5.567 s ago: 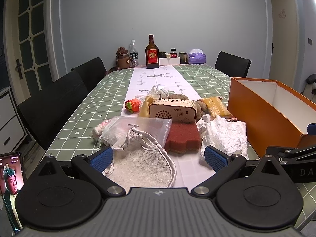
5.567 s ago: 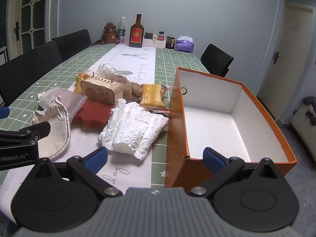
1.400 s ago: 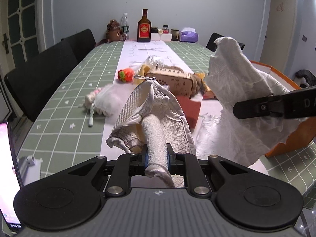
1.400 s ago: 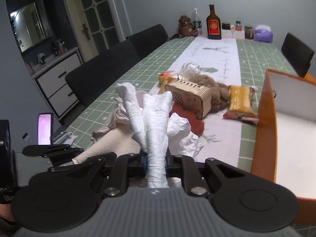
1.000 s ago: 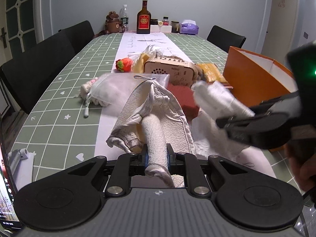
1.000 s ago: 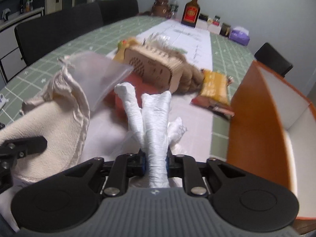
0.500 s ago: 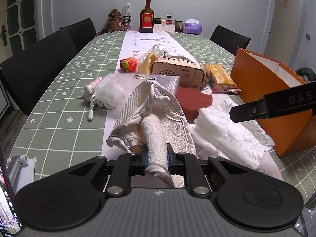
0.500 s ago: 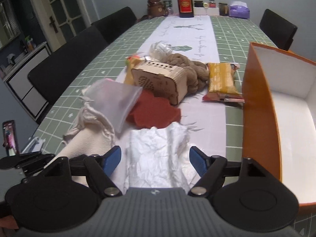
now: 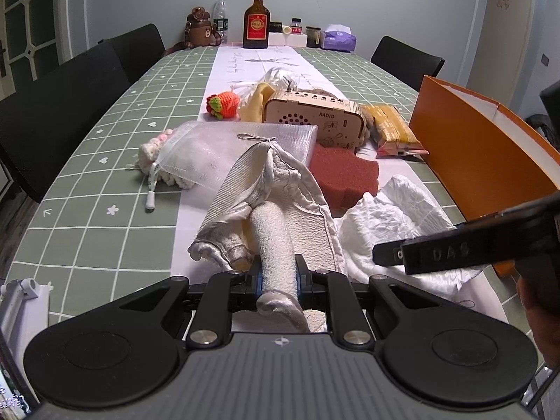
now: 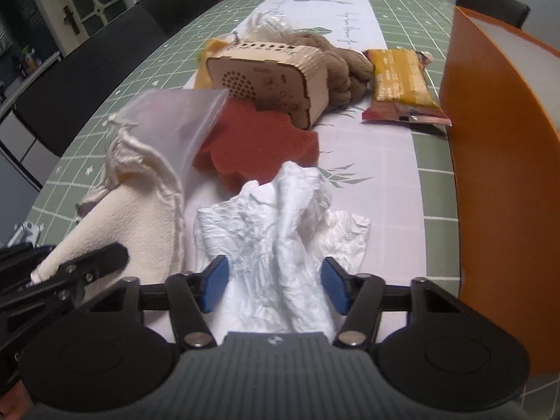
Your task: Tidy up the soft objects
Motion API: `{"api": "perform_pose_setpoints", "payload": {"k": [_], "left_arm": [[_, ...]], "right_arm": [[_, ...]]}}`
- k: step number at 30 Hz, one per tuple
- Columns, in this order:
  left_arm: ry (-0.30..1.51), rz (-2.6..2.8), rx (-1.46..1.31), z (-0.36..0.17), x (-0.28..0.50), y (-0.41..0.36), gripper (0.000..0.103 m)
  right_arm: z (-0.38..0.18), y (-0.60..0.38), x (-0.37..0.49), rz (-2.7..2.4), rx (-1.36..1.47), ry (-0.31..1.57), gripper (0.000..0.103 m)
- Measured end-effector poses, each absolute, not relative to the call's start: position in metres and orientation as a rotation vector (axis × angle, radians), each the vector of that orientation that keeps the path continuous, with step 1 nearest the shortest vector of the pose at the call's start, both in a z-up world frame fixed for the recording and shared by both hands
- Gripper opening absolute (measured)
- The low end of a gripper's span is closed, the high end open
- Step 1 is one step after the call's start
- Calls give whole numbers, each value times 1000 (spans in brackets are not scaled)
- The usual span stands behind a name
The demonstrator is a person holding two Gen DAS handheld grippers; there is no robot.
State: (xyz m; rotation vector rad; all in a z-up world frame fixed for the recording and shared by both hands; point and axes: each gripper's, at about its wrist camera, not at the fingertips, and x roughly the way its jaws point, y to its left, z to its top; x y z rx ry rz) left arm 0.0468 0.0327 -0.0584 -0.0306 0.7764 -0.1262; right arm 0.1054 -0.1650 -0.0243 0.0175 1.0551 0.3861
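My left gripper [image 9: 277, 274] is shut on a cream towel mitt [image 9: 276, 217] that trails forward onto the table. The mitt also shows in the right wrist view [image 10: 140, 210]. My right gripper [image 10: 274, 285] is open, its blue pads either side of a crumpled white cloth [image 10: 280, 231] that lies on the table. The white cloth shows in the left wrist view [image 9: 395, 220], under the right gripper's finger [image 9: 465, 248]. A red sponge [image 10: 259, 147], a brown knit bundle [image 10: 343, 66] and a mesh pouch [image 9: 217, 154] lie beyond.
An open orange box [image 10: 497, 133] stands at the right, close to the white cloth. A wooden radio [image 9: 315, 119], a yellow snack packet [image 10: 399, 84] and a crochet strawberry [image 9: 224, 105] lie mid-table. A bottle [image 9: 256, 21] and jars stand at the far end. Black chairs line the left side.
My right gripper has let go of the white cloth, which now lies on the table, and has dropped low over it. My left gripper still holds the mitt.
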Motion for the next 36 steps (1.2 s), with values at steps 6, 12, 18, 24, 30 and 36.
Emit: {"api": "perform_pose_setpoints", "payload": {"k": [6, 12, 18, 24, 30, 36], "left_arm": [[781, -123, -18, -56, 48, 30, 18], [762, -115, -5, -43, 43, 27, 18], [743, -136, -34, -17, 38, 22, 18], [735, -156, -51, 13, 43, 5, 18], [691, -232, -8, 53, 54, -39, 17], [700, -388, 30, 88, 71, -104, 17]], "right_arm": [[-22, -166, 102, 439, 17, 1054, 10], [2, -166, 92, 494, -16, 979, 9], [48, -175, 83, 529, -69, 864, 9], [97, -194, 81, 522, -136, 764, 9], [136, -227, 86, 444, -205, 690, 9], [162, -278, 104, 322, -297, 704, 9]]}}
